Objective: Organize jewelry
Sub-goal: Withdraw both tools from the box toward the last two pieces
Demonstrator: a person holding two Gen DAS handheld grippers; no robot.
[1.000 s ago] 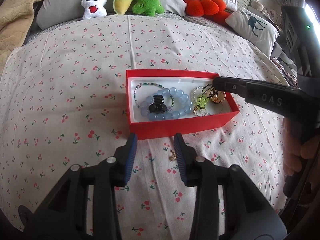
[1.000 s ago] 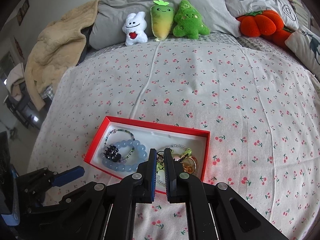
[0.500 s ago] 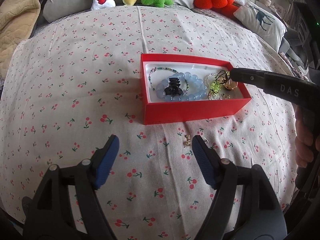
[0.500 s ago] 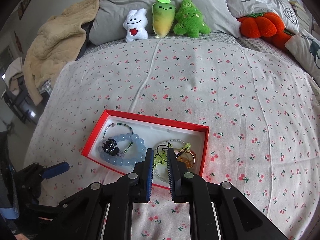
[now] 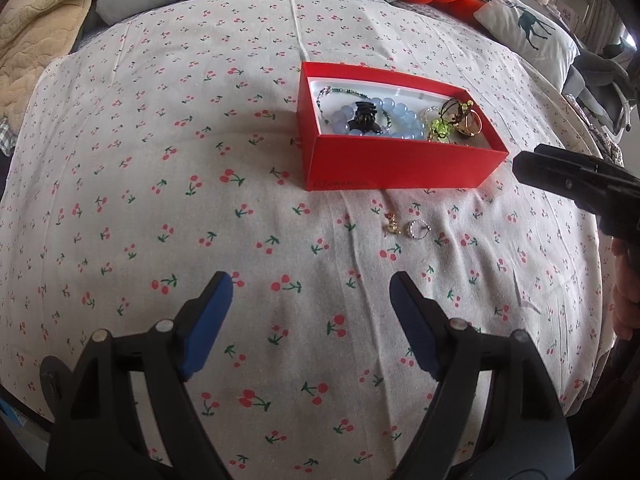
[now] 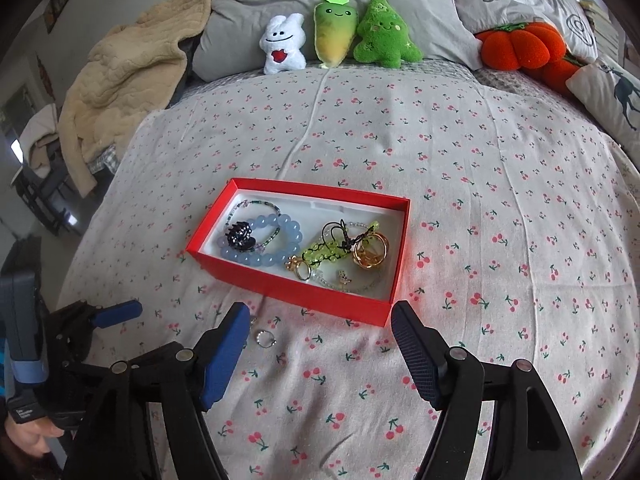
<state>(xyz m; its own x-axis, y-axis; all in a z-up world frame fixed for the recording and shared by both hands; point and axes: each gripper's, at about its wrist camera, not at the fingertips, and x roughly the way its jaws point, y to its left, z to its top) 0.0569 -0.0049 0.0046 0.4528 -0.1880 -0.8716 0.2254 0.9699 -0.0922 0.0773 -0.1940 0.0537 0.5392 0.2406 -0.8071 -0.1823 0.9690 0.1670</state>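
Both hand-held grippers have just been opening, jaws now wide, nothing between them: left hand-held gripper (image 5: 310, 308), right hand-held gripper (image 6: 320, 344). Loose ring (image 5: 418, 228) and small gold charm (image 5: 392, 225) lie on the bed sheet (image 5: 200, 200), at 6 o'clock of the red box (image 5: 396, 166), which holds the other jewelry. Both look light, hard and tiny, and the sheet is soft; pinch the ring across its band.
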